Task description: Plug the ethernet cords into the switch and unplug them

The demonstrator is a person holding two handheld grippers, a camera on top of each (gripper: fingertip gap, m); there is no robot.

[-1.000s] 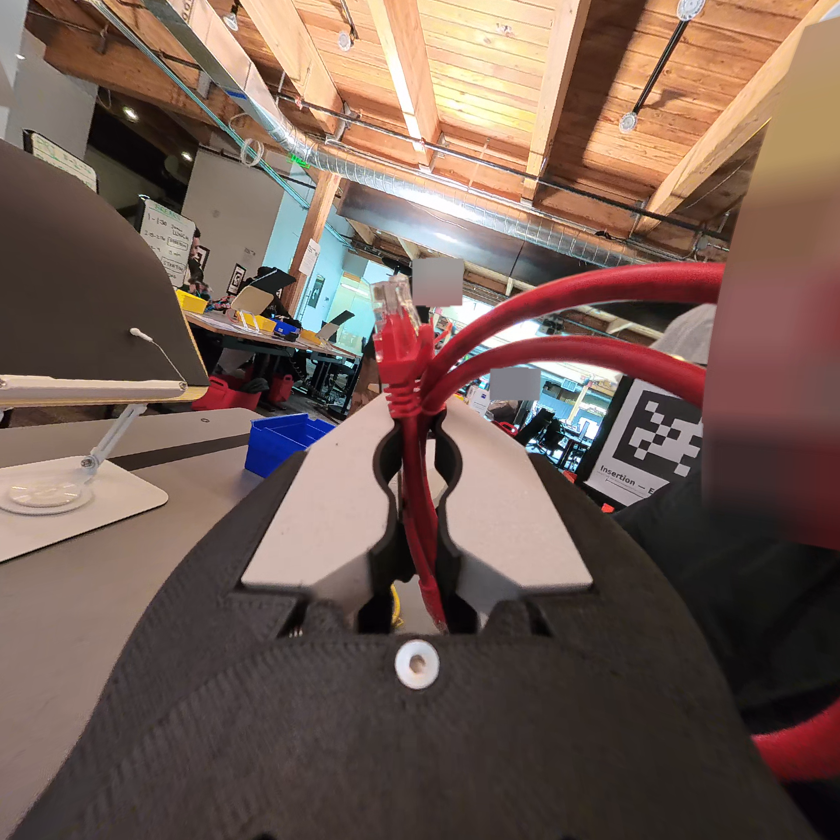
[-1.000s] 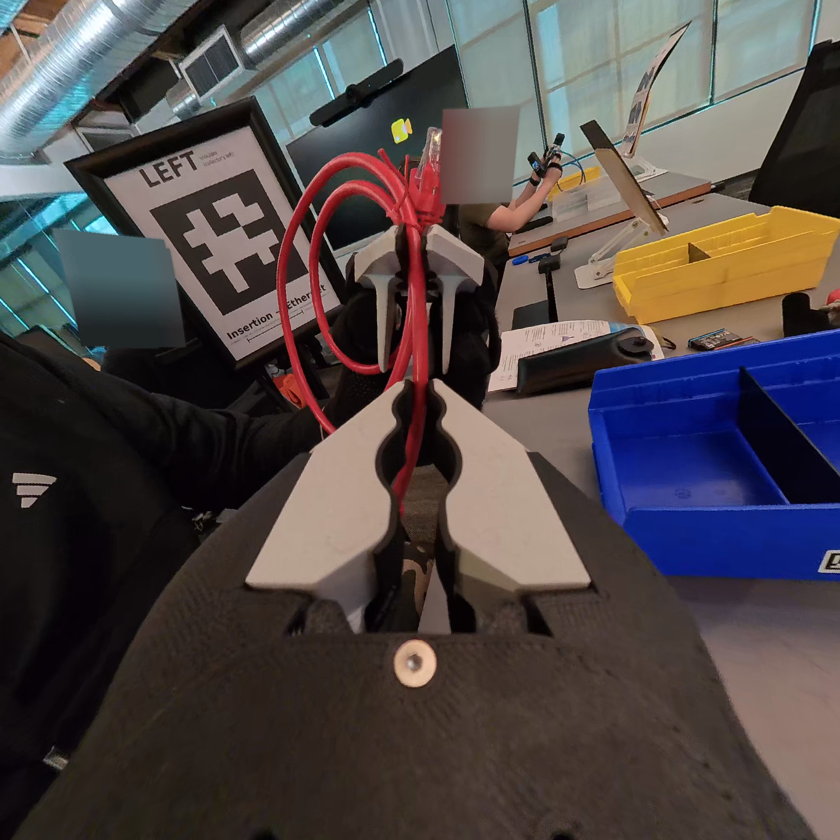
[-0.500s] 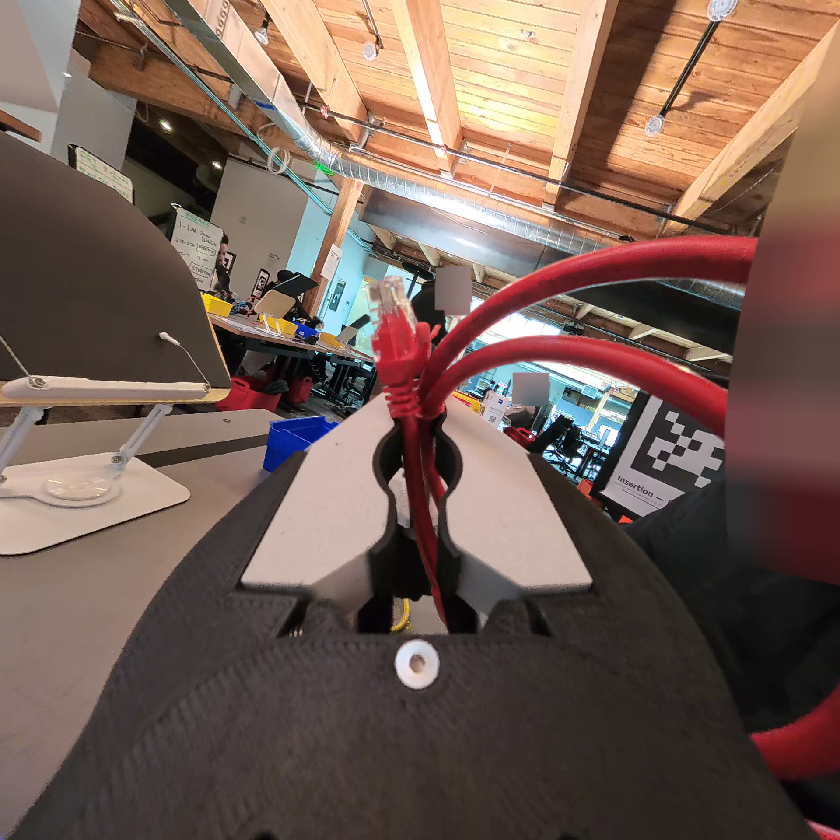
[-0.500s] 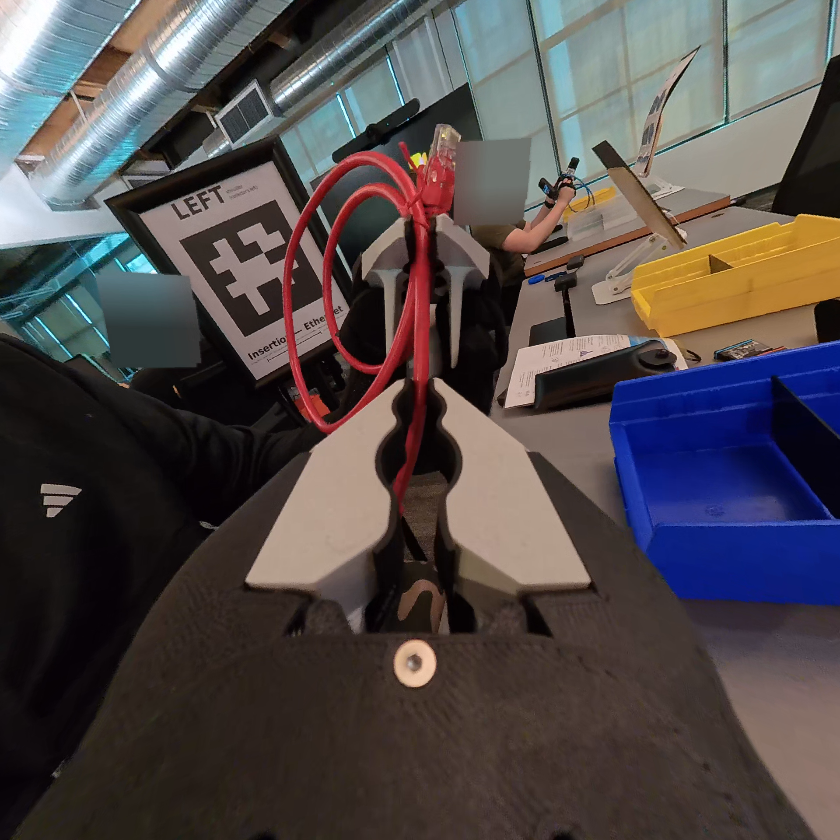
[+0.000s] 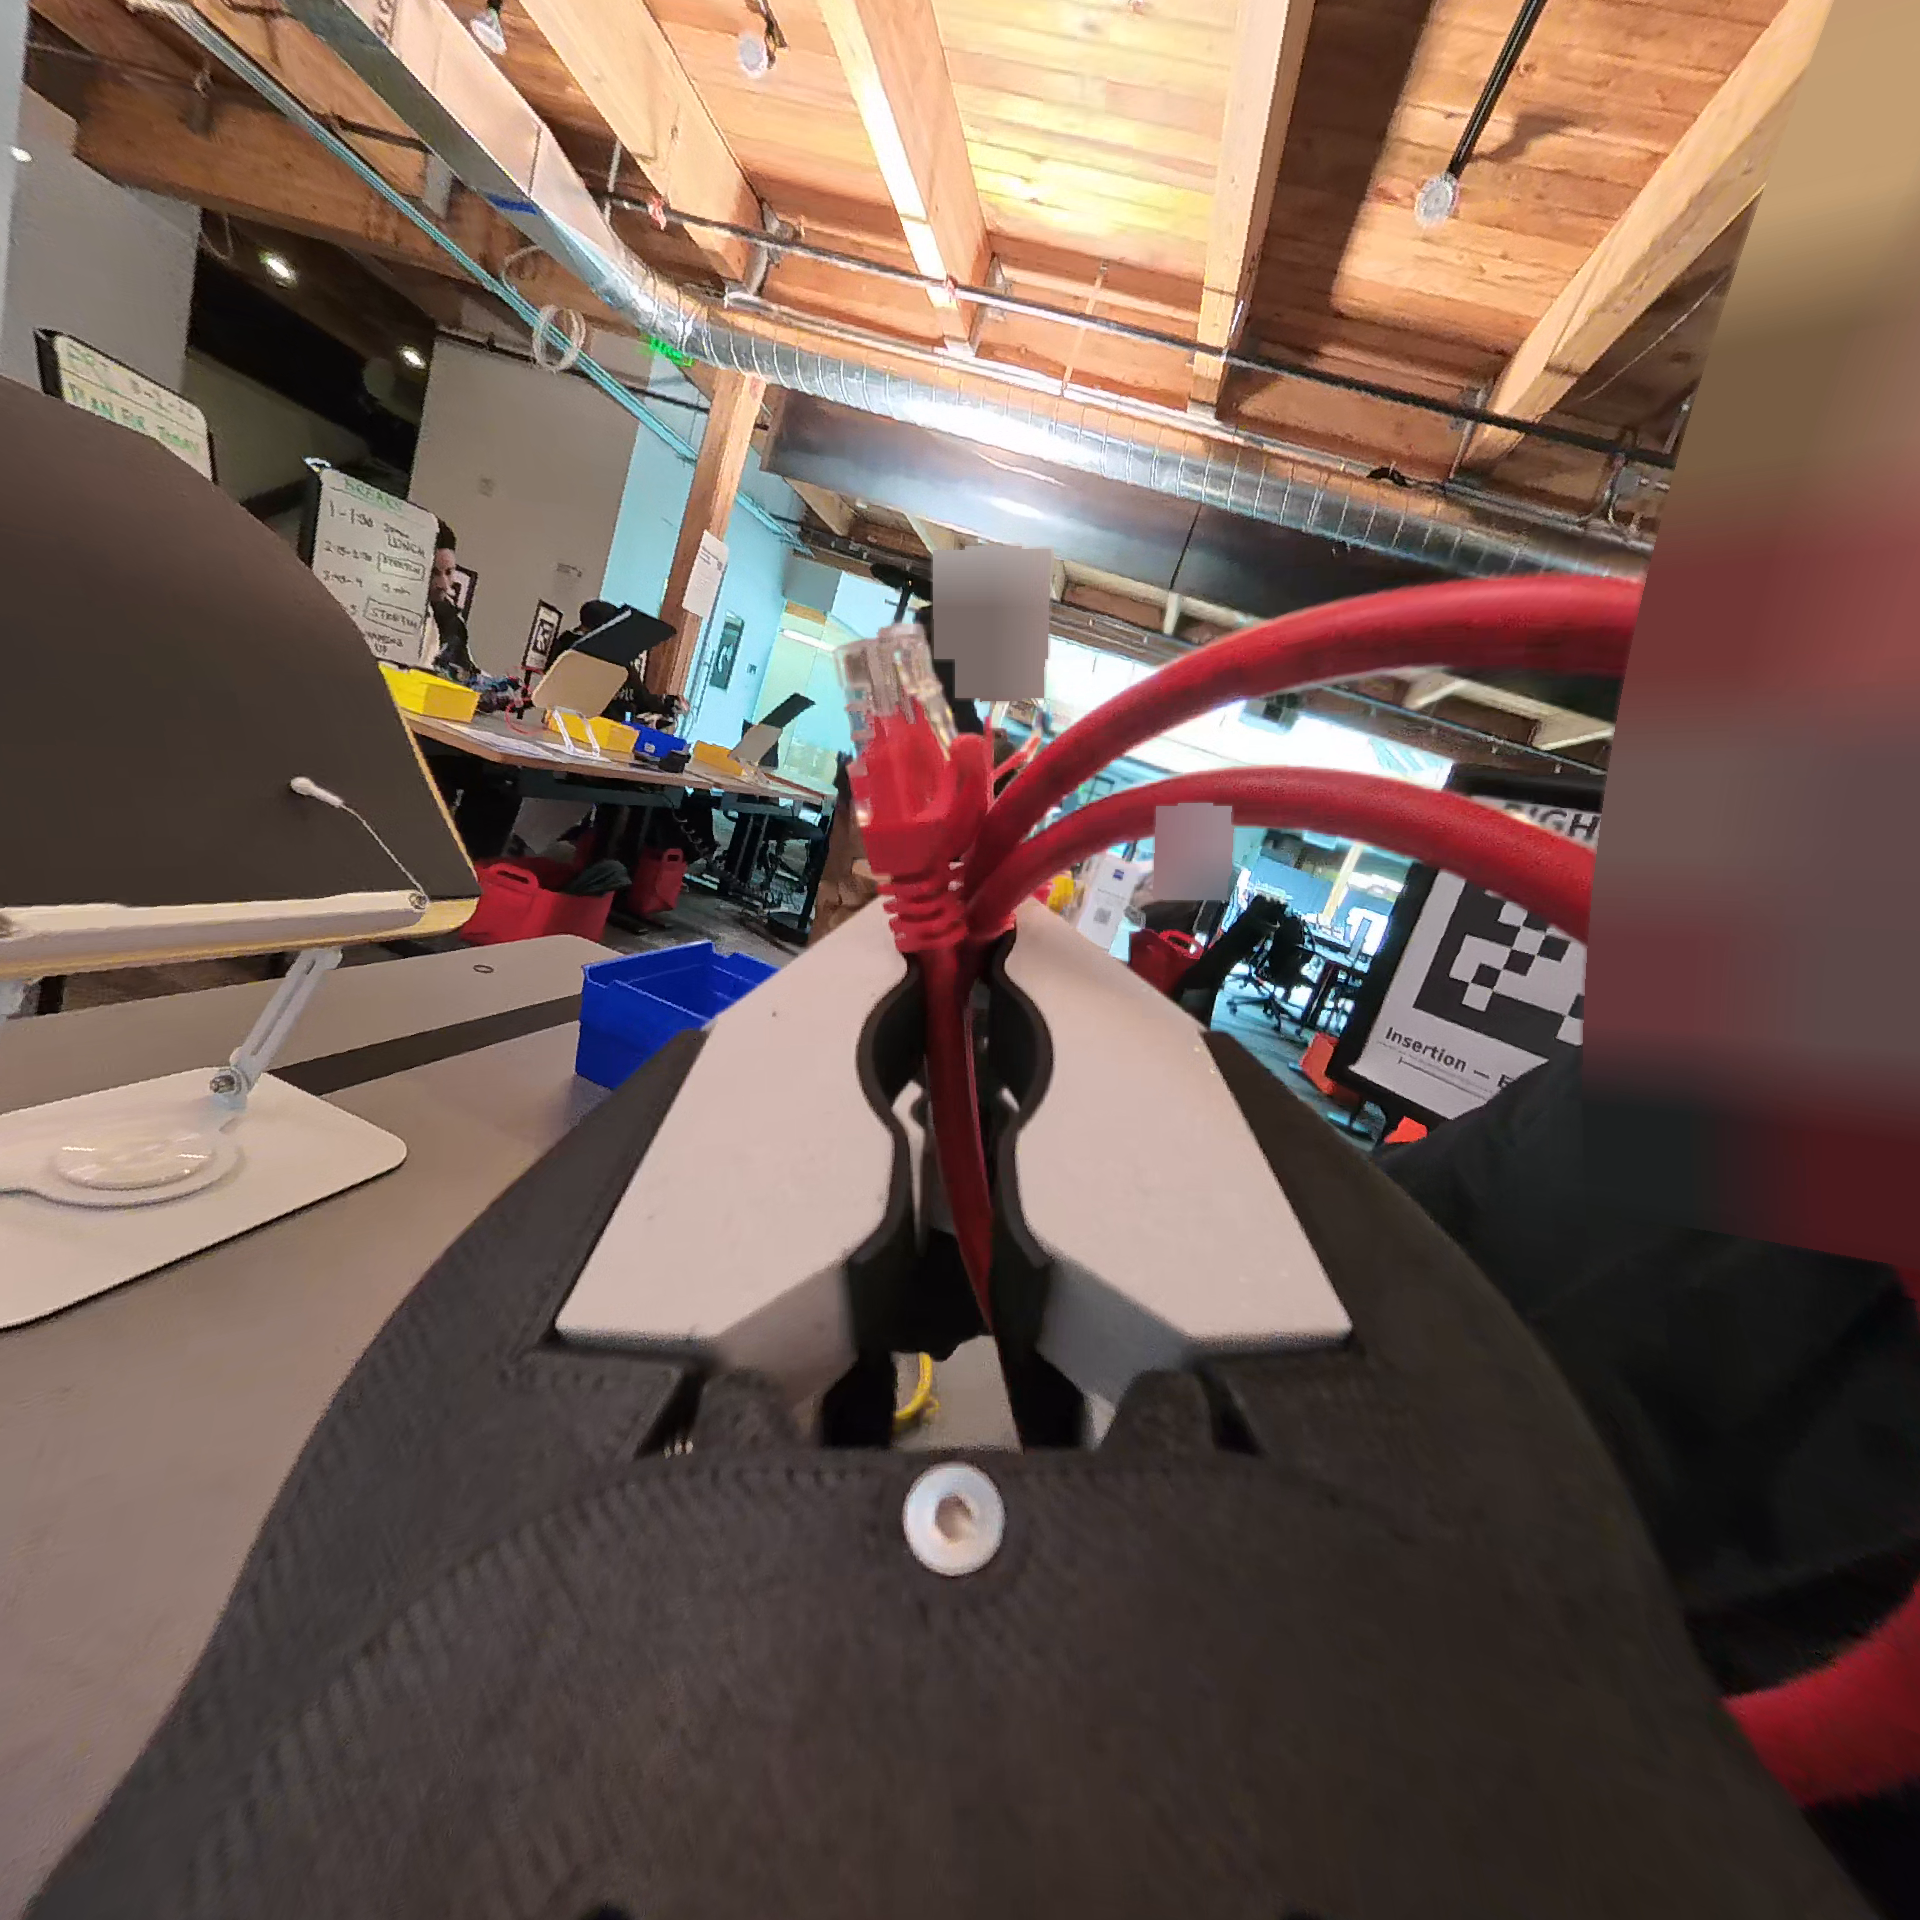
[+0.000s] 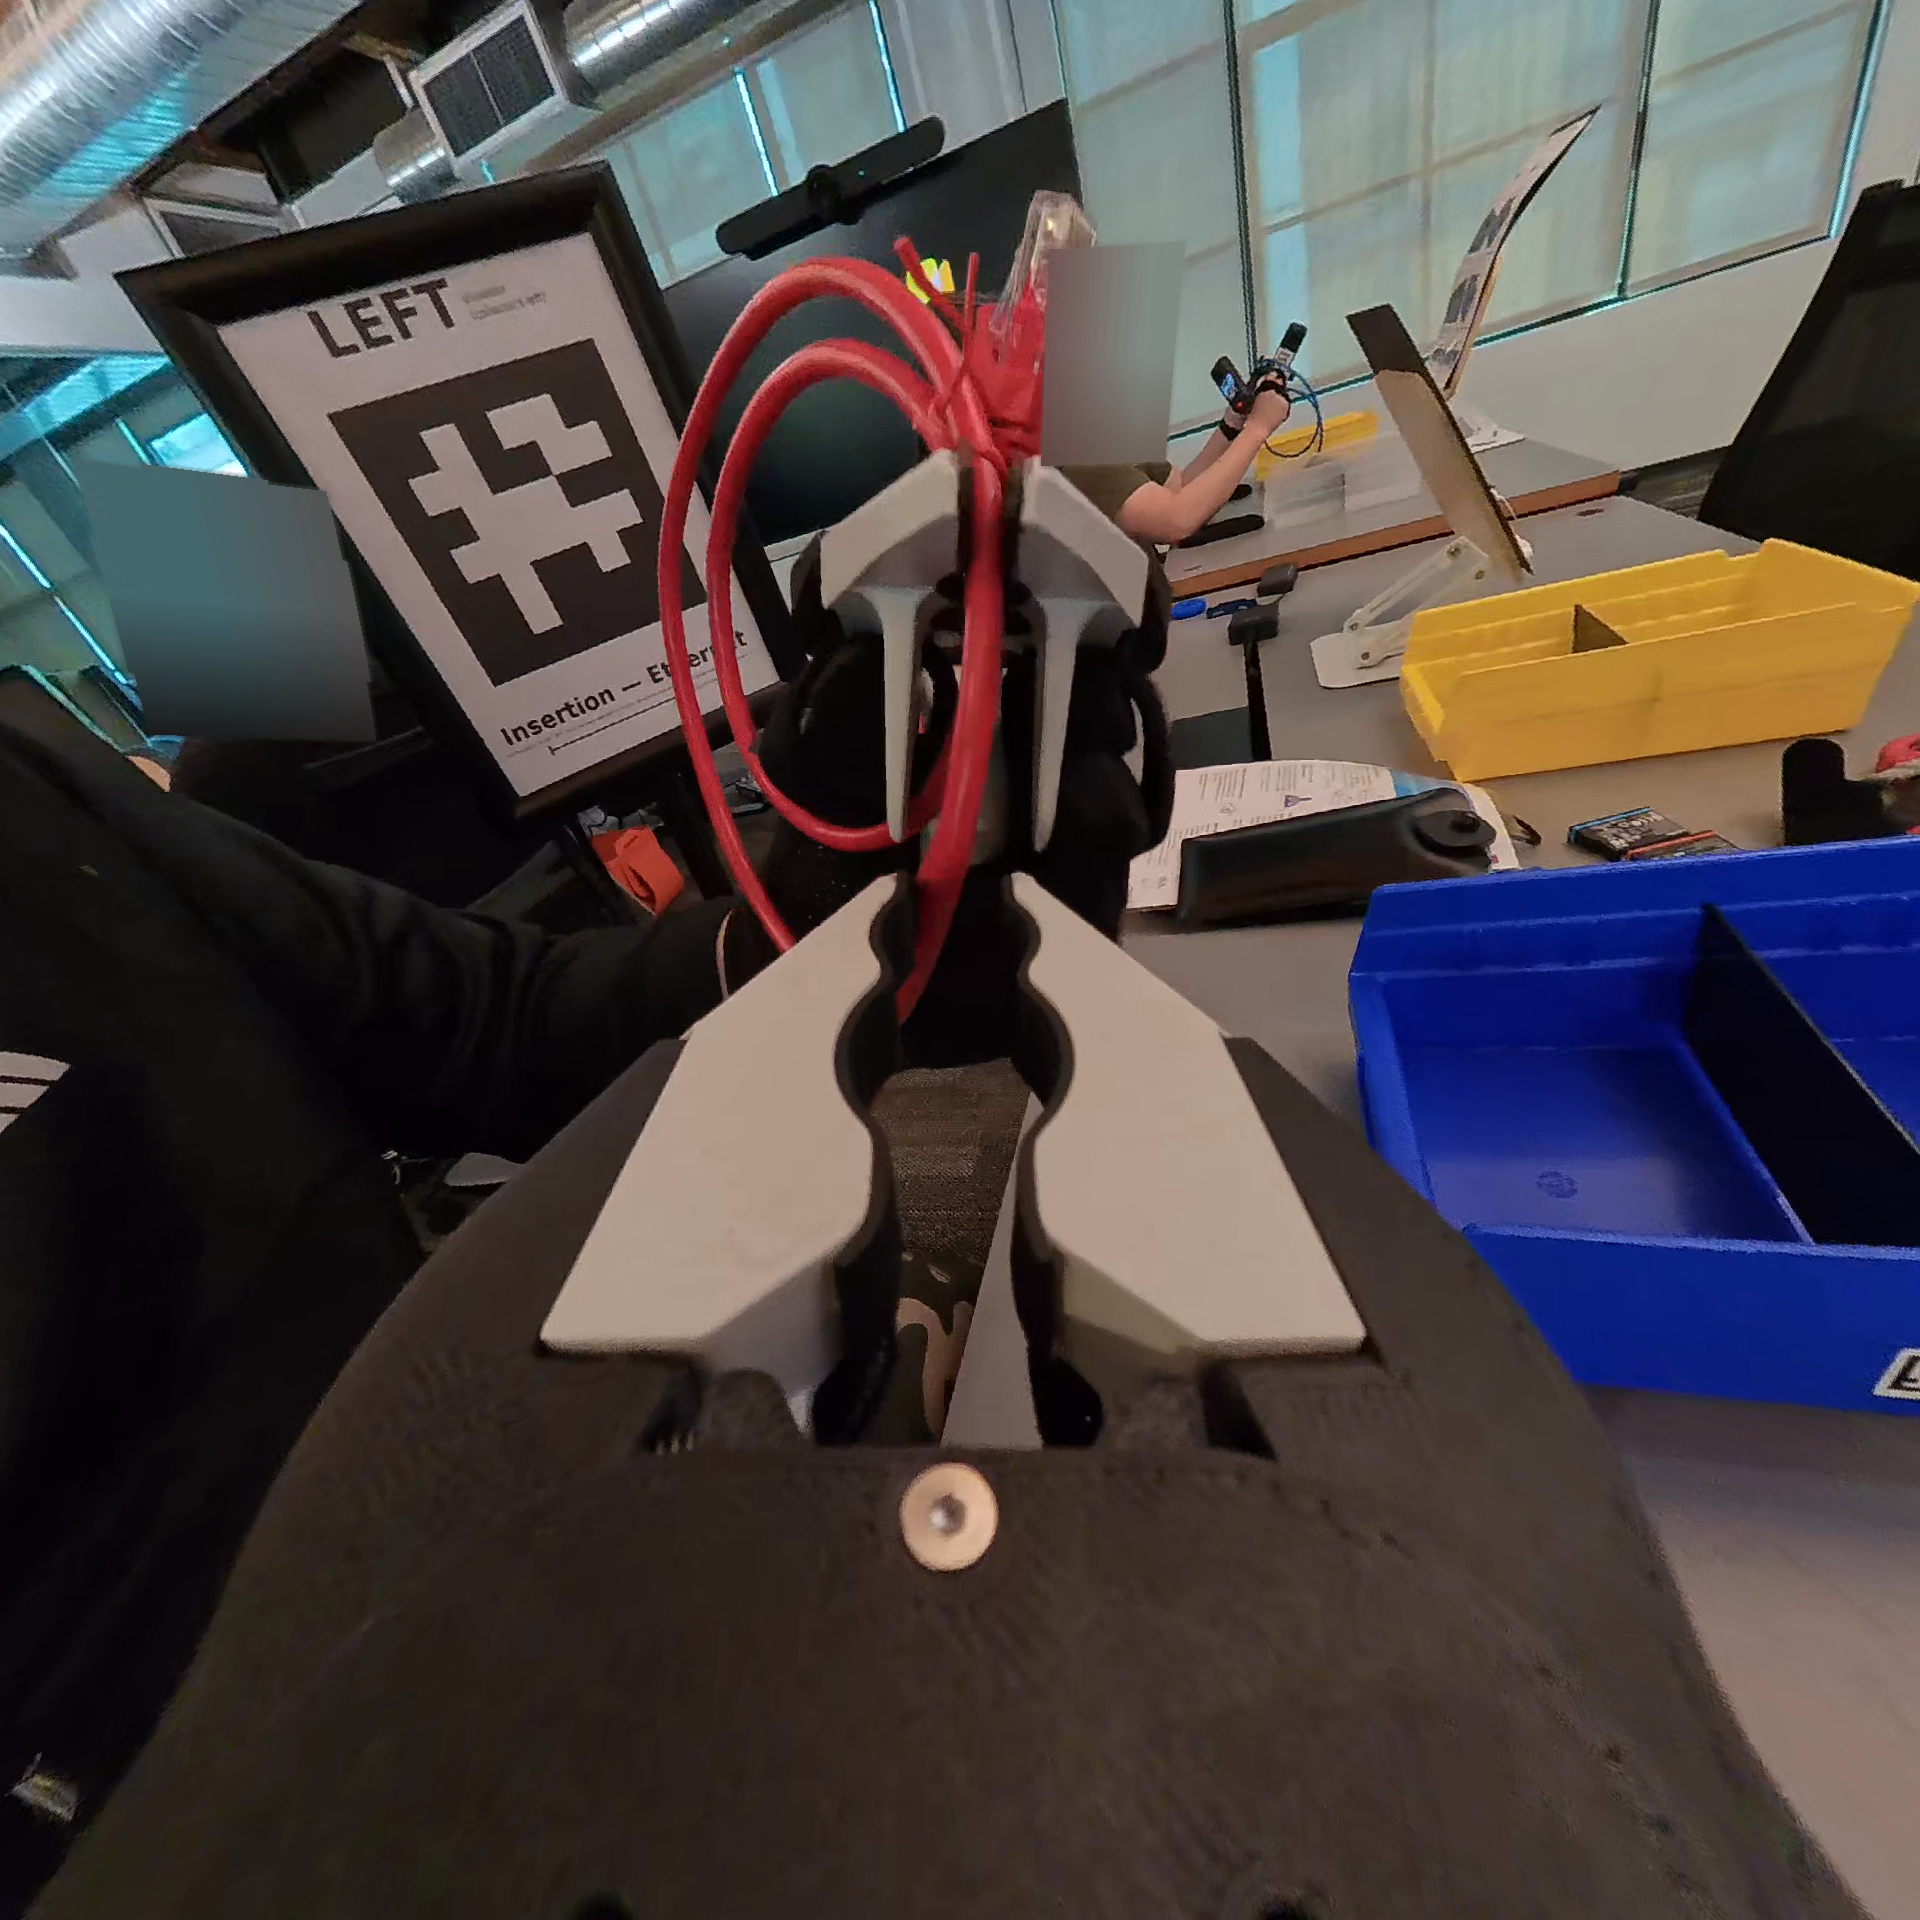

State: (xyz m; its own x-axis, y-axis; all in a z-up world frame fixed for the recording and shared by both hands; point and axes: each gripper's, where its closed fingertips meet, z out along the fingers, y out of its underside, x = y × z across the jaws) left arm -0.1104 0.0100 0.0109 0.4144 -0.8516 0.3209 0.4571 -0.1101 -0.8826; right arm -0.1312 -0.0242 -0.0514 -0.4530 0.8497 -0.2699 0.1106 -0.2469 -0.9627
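Left gripper (image 5: 951,925) pressed together on the red ethernet cord (image 5: 961,1049) just below its boot; clear plug (image 5: 891,681) points to 12 o'clock, loops arcing off toward 2 o'clock. Right gripper (image 6: 954,914) spread, jaws parted, cord passing loosely between them, not pinched. No switch in either view. Blue bin (image 6: 1621,1122) at 3 o'clock of the right gripper. Risk: coiled slack could snag a jaw and twist the plug off-axis.

Left wrist view: close behind own fingers, tilted up toward wooden ceiling (image 5: 1039,208). Right wrist view: facing left gripper (image 6: 982,473) nearby. Shared: red ethernet cord (image 5: 1299,665).
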